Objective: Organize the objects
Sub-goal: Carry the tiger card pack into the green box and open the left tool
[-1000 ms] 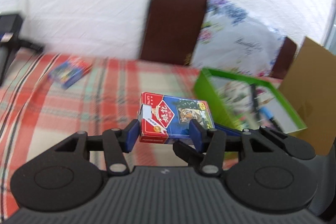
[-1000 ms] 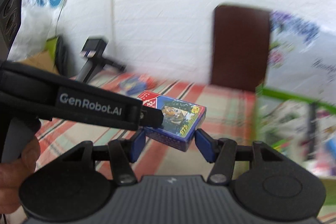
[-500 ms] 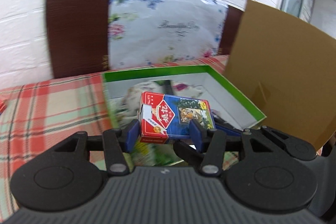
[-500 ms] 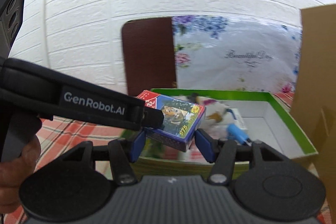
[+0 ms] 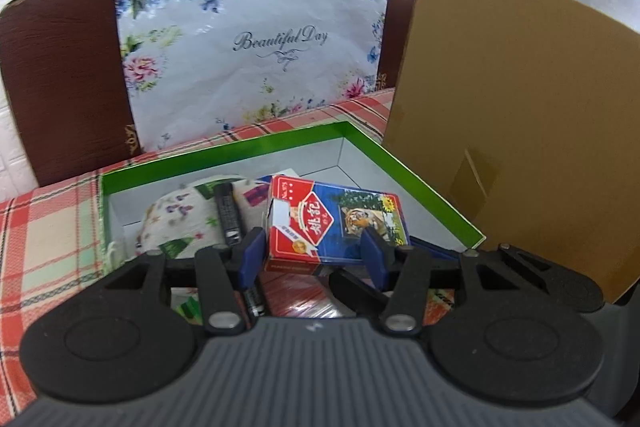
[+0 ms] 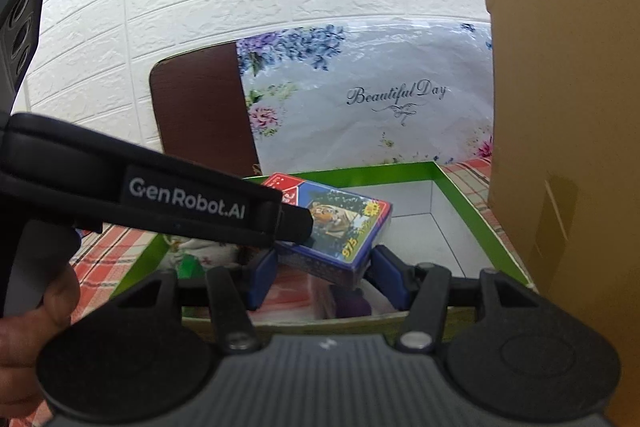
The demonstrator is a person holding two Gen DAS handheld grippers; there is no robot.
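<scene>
My left gripper (image 5: 312, 255) is shut on a red and blue playing-card box (image 5: 336, 223) with a tiger picture and holds it over the green-rimmed storage box (image 5: 420, 175). In the right wrist view the card box (image 6: 340, 227) hangs above the green box (image 6: 464, 195), with the left gripper's black arm across it. My right gripper (image 6: 324, 279) is open just below and around the card box; whether its pads touch it is unclear. Inside the green box lie a floral pouch (image 5: 176, 223), a black remote-like stick (image 5: 228, 215) and a red packet (image 6: 296, 295).
A tall brown cardboard panel (image 5: 520, 115) stands right of the green box. A floral "Beautiful Day" bag (image 5: 256, 59) leans on a dark brown chair back (image 5: 64, 79) behind it. The table has a red plaid cloth (image 5: 44, 243).
Both grippers swung right from over the plaid cloth to above the green box, carrying the card box along. The view closed in on the box interior.
</scene>
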